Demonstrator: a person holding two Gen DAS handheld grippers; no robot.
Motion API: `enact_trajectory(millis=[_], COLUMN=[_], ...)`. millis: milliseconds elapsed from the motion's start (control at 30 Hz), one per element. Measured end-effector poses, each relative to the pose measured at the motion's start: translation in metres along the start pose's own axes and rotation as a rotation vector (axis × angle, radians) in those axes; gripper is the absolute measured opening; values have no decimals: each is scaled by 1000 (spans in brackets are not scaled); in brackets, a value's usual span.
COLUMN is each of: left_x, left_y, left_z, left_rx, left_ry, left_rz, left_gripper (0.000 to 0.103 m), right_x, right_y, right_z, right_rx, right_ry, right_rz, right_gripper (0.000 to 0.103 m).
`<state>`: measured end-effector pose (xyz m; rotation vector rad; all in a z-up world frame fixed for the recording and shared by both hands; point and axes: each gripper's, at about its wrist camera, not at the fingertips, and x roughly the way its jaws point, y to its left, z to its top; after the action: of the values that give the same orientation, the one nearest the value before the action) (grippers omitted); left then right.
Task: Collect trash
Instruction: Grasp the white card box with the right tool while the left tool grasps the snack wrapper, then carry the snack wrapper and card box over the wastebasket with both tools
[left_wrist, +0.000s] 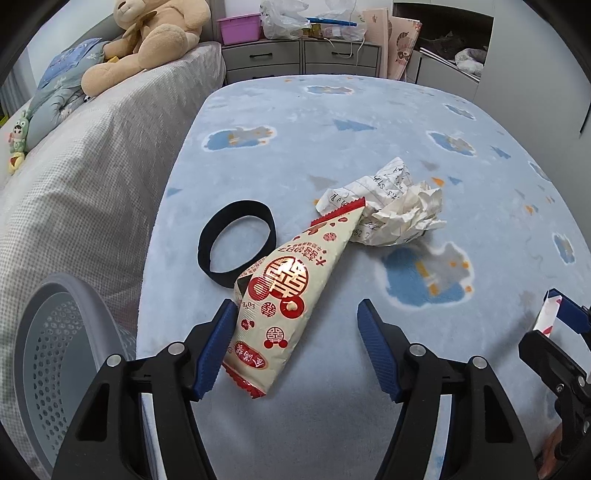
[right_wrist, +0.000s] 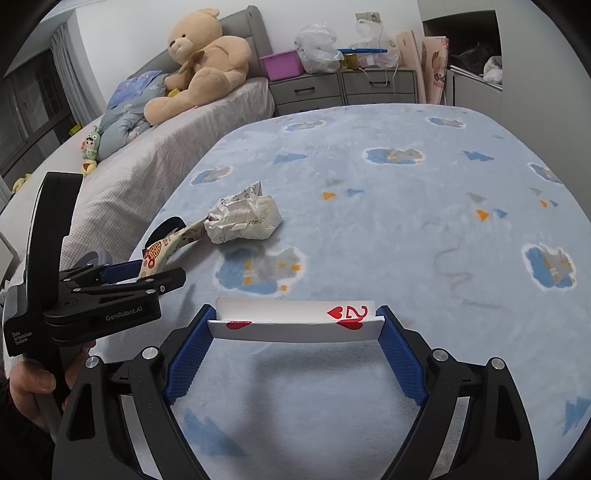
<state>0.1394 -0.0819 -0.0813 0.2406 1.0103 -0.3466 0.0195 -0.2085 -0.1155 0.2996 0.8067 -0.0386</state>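
Note:
A cream and red snack wrapper (left_wrist: 284, 295) lies on the blue carpet (left_wrist: 369, 122), its near end between the fingers of my left gripper (left_wrist: 295, 325), which is open around it. A crumpled paper ball (left_wrist: 388, 210) lies just beyond the wrapper; it also shows in the right wrist view (right_wrist: 243, 218). My right gripper (right_wrist: 297, 321) is shut on a folded two-of-hearts playing card (right_wrist: 295, 320), held by its ends just above the carpet. The left gripper (right_wrist: 122, 280) and the wrapper (right_wrist: 166, 251) show at the left of that view.
A grey perforated bin (left_wrist: 55, 350) stands at the near left by the bed (left_wrist: 92, 155). A black ring band (left_wrist: 236, 240) lies left of the wrapper. A teddy bear (right_wrist: 207, 62) sits on the bed. Grey drawers (right_wrist: 340, 88) with bags stand at the back.

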Motion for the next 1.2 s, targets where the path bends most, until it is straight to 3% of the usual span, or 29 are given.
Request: enact_trajectory(millis=[133,367,800,1200], left_x=[0,-8,-50,-93], left_y=[2,4,6,67], left_z=[1,-5,-40,-71], left_rx=[2,-2,-33,-155], left_ry=[-6,-23,-91,-177], left_rz=[38,34,-17,57], left_gripper=[38,27,25,25], right_x=[1,1,2,8], right_y=[0,2,6,49], right_z=[-2,-2,-2,-3], right_rx=[2,-1,-13,-105], right_ry=[6,6,8,7], right_rz=[6,7,5,22], right_gripper=[85,85,85,85])
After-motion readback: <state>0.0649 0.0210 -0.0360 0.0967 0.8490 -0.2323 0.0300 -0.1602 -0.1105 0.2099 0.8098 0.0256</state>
